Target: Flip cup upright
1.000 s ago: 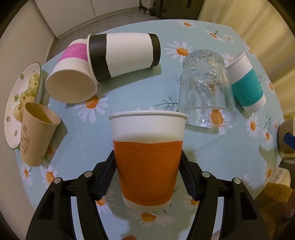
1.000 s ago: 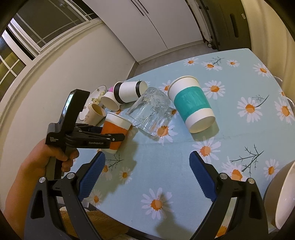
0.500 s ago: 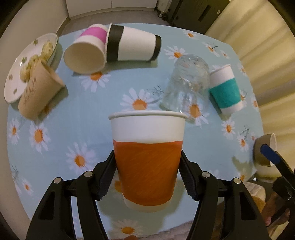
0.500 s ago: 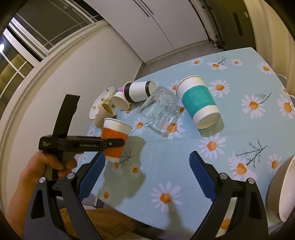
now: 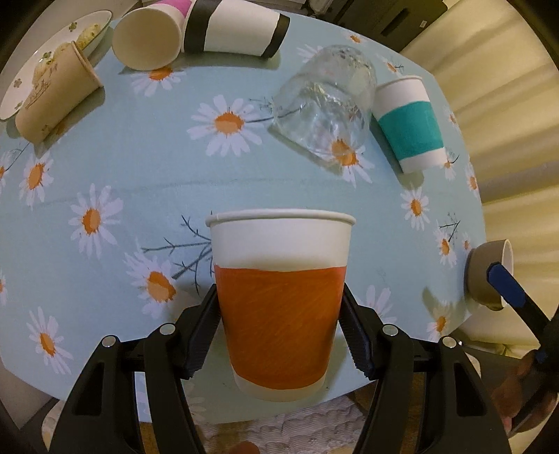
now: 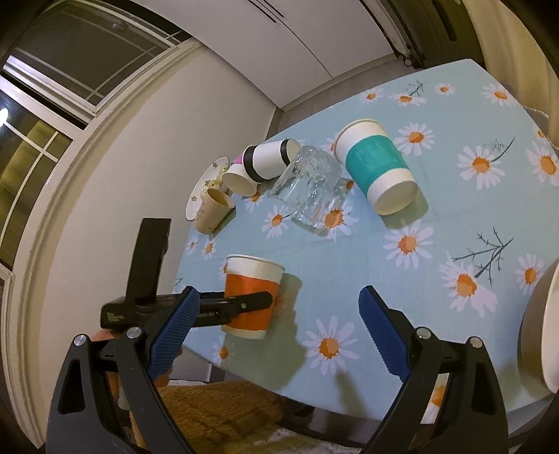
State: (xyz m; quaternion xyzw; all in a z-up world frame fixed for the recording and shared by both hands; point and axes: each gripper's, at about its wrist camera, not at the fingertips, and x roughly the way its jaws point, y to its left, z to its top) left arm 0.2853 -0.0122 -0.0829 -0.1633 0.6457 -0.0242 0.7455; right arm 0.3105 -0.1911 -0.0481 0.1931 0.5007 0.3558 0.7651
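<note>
My left gripper (image 5: 279, 335) is shut on an orange-banded paper cup (image 5: 279, 304), held upright with its rim up, above the near edge of the daisy tablecloth (image 5: 139, 174). The right wrist view shows the same cup (image 6: 251, 293) lifted off the table near its left front edge, with the left gripper (image 6: 258, 300) around it. My right gripper (image 6: 276, 324) is open and empty, hovering above the front edge of the table to the right of the cup.
A teal-banded cup (image 5: 408, 122), a glass tumbler (image 5: 325, 108), a black-banded cup (image 5: 234, 28) and a pink-banded cup (image 5: 150, 35) lie on their sides. A beige cup (image 5: 52, 94) stands by a plate (image 5: 45, 59). A bowl (image 6: 541, 331) sits at right.
My left gripper has lifted the orange cup and pulled it back toward the table's near edge. My right gripper has stayed open and drawn back slightly.
</note>
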